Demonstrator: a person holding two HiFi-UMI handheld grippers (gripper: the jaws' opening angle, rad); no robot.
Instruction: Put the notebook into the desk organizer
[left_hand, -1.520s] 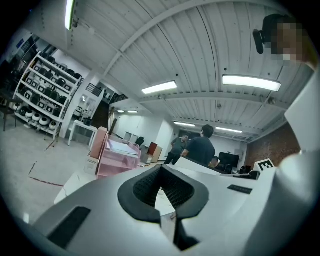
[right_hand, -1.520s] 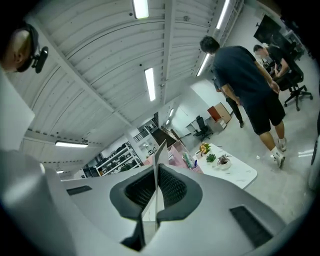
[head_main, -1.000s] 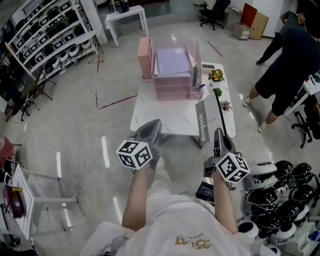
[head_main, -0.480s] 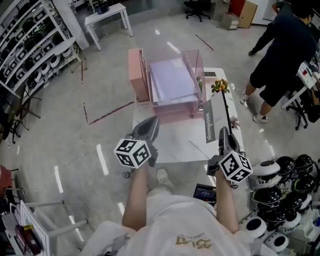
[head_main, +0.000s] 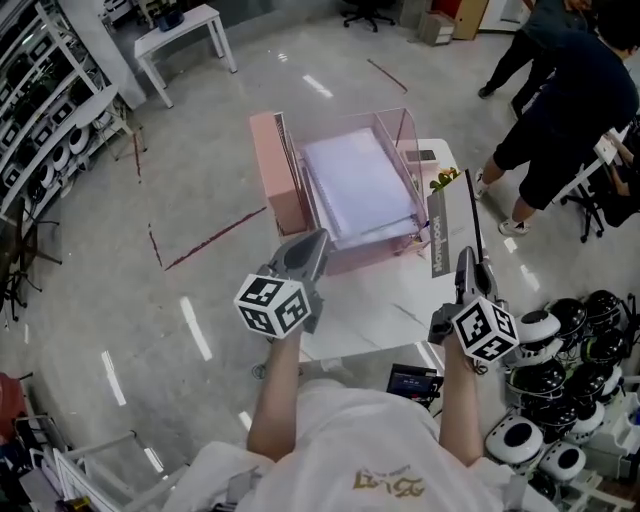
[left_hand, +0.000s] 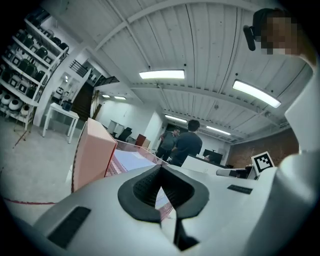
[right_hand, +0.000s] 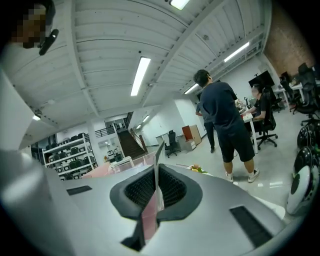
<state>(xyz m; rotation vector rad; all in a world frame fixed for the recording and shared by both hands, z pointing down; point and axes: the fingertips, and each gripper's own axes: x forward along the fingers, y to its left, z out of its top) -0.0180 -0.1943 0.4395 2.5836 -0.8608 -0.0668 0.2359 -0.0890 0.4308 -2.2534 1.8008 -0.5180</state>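
A grey notebook (head_main: 436, 236) stands on edge above the white table (head_main: 375, 302), with my right gripper (head_main: 466, 262) shut on its lower end. In the right gripper view the notebook (right_hand: 157, 161) shows edge-on, clamped between the pads. It hangs just right of the pink desk organizer (head_main: 352, 255), a stack of clear pink trays with pale papers on top. A pink box (head_main: 273, 184) stands against the organizer's left side. My left gripper (head_main: 304, 250) is shut and empty, in front of the organizer's near left corner. In the left gripper view the organizer (left_hand: 93, 154) is ahead on the left.
Yellow flowers (head_main: 444, 178) stand on the table behind the notebook. A person in dark clothes (head_main: 566, 105) stands at the right. Several helmets (head_main: 560, 390) lie on the floor at the lower right, and a small black screen (head_main: 412, 381) sits below the table's edge. Shelving (head_main: 45, 110) lines the left.
The table and organizer have come closer and lower in the view. My right gripper has carried the notebook forward beside the organizer's right side. The left gripper stays shut.
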